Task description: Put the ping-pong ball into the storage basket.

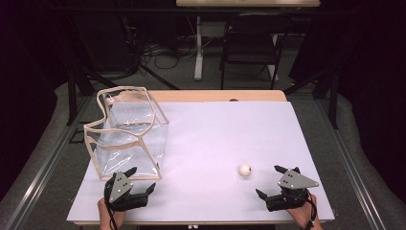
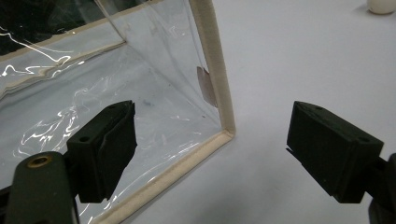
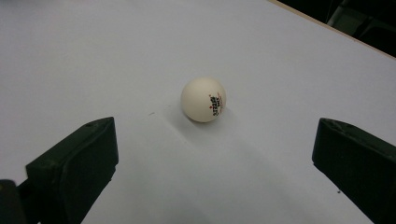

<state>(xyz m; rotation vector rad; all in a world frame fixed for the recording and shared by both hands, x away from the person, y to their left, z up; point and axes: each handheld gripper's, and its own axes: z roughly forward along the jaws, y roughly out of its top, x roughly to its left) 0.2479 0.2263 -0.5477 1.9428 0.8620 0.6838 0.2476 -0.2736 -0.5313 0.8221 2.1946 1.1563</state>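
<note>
A white ping-pong ball (image 1: pixel 245 169) lies on the white table cover, right of centre; in the right gripper view the ball (image 3: pixel 203 99) rests ahead of my jaws and shows small print. My right gripper (image 1: pixel 271 182) stands open just right of the ball, nothing between its jaws. A clear plastic box bag with cream edging (image 1: pixel 128 135) stands upright at the left. My left gripper (image 1: pixel 141 180) is open at the bag's near corner (image 2: pixel 228 131). The gripper's midpoint (image 2: pixel 211 149) lies by that corner, not touching it.
The white cover (image 1: pixel 215 139) spans the wooden table; its front edge lies just under my hands. Beyond the far edge stand a black chair (image 1: pixel 253 40) and a table leg (image 1: pixel 198 48) among floor cables. Dark curtains flank both sides.
</note>
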